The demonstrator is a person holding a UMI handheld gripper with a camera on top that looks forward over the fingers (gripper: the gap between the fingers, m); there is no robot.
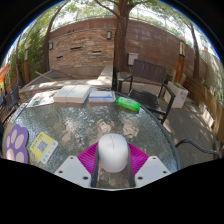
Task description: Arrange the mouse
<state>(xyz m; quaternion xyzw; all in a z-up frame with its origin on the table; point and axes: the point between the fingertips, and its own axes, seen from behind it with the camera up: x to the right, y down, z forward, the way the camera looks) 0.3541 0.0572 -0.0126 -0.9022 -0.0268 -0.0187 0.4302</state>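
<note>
A white mouse (113, 153) is seen between the two fingers of the gripper (113, 163), close in at their inner faces. The magenta pads (89, 156) flank it on both sides and appear to press against its flanks; no gap is made out on either side. The mouse is thus taken to be gripped, its rounded back facing up and its nose pointing forward, away from the claw.

The claw is held over a round glass table (150, 125), whose top reflects tree branches and sky. Whether the mouse rests on the glass or is lifted just clear of it cannot be told.

No open containers are made out. Beyond the fingers, at the far side of the table, a flat white box (72, 95) is noted, and just right of it a stack of books (101, 97). Further right, near the far rim, a green bottle (128, 104) lies on its side. To the left of the fingers, near the table edge, a yellow card (42, 148) and a purple patterned item (16, 143) are seen lying flat.

Beyond the table, a dark chair (148, 76) stands before a brick wall (85, 45), with a tree trunk (122, 30) rising behind.
</note>
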